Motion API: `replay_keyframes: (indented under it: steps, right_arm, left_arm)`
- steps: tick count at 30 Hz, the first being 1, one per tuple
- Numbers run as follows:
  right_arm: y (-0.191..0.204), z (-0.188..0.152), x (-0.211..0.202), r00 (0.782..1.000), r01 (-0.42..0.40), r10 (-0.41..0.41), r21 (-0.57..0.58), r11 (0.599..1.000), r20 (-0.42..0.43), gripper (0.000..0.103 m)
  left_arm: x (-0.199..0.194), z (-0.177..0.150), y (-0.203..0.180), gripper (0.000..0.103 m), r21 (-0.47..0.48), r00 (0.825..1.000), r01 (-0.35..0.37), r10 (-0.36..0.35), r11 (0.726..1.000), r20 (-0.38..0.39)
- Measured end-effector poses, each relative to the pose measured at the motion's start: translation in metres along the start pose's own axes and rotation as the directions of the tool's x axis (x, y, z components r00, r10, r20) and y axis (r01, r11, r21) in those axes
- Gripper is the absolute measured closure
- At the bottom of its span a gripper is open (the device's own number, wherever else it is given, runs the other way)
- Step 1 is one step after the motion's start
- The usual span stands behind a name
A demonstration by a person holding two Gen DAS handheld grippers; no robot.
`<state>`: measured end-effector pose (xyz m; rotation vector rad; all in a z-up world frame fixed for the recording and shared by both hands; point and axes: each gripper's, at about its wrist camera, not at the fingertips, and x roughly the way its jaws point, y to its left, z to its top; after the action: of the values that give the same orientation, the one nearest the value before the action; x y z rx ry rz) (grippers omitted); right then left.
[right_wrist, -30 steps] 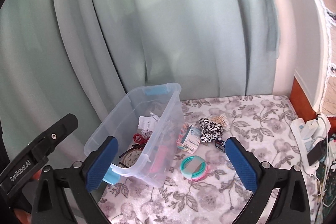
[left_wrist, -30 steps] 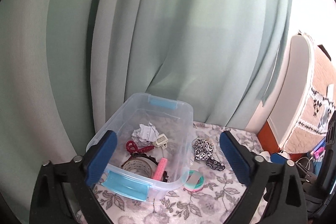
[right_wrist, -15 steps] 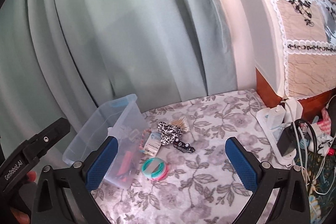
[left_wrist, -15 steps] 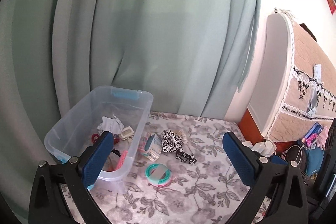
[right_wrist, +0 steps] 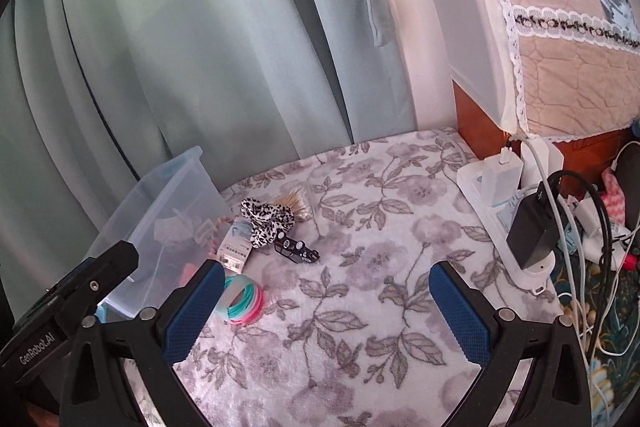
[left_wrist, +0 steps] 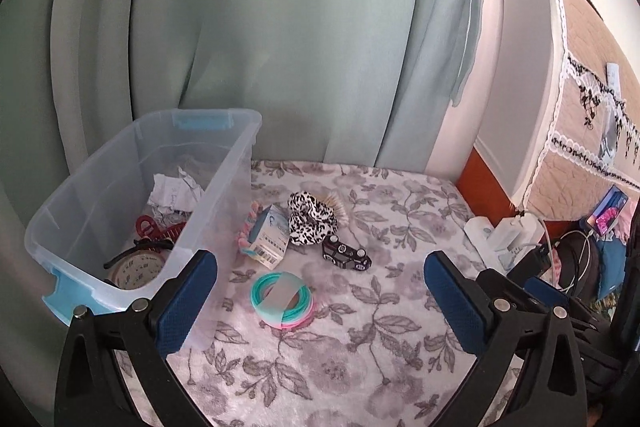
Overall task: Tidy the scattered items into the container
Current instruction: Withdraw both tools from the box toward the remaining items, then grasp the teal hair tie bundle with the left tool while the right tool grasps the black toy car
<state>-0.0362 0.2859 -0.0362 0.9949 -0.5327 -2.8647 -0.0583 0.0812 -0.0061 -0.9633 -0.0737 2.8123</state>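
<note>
Hovering with jaws spread wide and holding nothing: left gripper (left_wrist: 320,279) above the floral-cloth worktop (left_wrist: 360,355), right gripper (right_wrist: 326,291) likewise released over the same cloth. Just ahead of the left jaws, a bundle of teal and pink hair ties (left_wrist: 283,295) lying flat. Beyond it, a black toy car (left_wrist: 346,253), a leopard-print scrunchie (left_wrist: 310,217) touching a small carded packet (left_wrist: 269,235), with a pink braided band (left_wrist: 246,227) beside the packet and cotton swabs (left_wrist: 338,203) behind the scrunchie. Standing at the left edge, a clear plastic container (left_wrist: 120,267) with blue latches, already holding crumpled paper (left_wrist: 174,191), a red hair clip (left_wrist: 154,227) and a tape roll (left_wrist: 138,269). Off to the right, a white power strip (right_wrist: 496,203) with chargers. Behind, green curtains (left_wrist: 280,27).
</note>
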Motion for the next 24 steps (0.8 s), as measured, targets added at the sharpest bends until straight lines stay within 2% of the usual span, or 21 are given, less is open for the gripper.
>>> replay_keyframes:
  steps: [3, 7, 9, 11, 14, 17, 22, 24]
  right_arm:
    - [-0.010, -0.008, 0.018, 0.998, 0.008, -0.007, 0.006, 1.000, -0.065, 0.000]
    - [-0.020, -0.017, 0.039, 0.992, 0.045, -0.048, -0.030, 0.999, -0.116, 0.000]
    - [-0.022, -0.020, 0.048, 0.988, 0.072, -0.081, -0.072, 0.995, -0.131, 0.000]
    - [-0.022, -0.021, 0.058, 0.986, 0.066, -0.081, -0.102, 0.993, -0.147, 0.000]
    - [-0.018, -0.021, 0.072, 0.985, 0.038, -0.061, -0.138, 0.990, -0.164, 0.000]
    - [-0.013, -0.019, 0.088, 0.982, 0.056, -0.087, -0.181, 0.982, -0.165, 0.000]
    - [-0.002, -0.019, 0.119, 0.977, -0.031, -0.031, -0.283, 0.959, -0.212, 0.005]
    - [0.001, -0.019, 0.129, 0.973, -0.080, 0.009, -0.301, 0.950, -0.230, 0.013]
  left_arm:
    - [0.016, -0.010, -0.002, 0.000, -0.007, 0.999, -0.017, 0.017, 1.000, -0.037]
    - [0.044, -0.026, 0.001, 0.000, -0.052, 0.990, -0.089, 0.083, 0.995, -0.111]
    - [0.060, -0.034, 0.007, 0.000, -0.081, 0.984, -0.097, 0.083, 0.992, -0.158]
    - [0.076, -0.040, 0.011, 0.000, -0.093, 0.976, -0.126, 0.107, 0.988, -0.192]
    - [0.093, -0.045, 0.017, 0.000, -0.105, 0.966, -0.165, 0.140, 0.981, -0.216]
    - [0.108, -0.049, 0.023, 0.000, -0.118, 0.956, -0.215, 0.184, 0.969, -0.229]
    - [0.130, -0.055, 0.031, 0.005, -0.151, 0.946, -0.232, 0.186, 0.961, -0.265]
    - [0.138, -0.058, 0.031, 0.010, -0.149, 0.942, -0.234, 0.186, 0.961, -0.278]
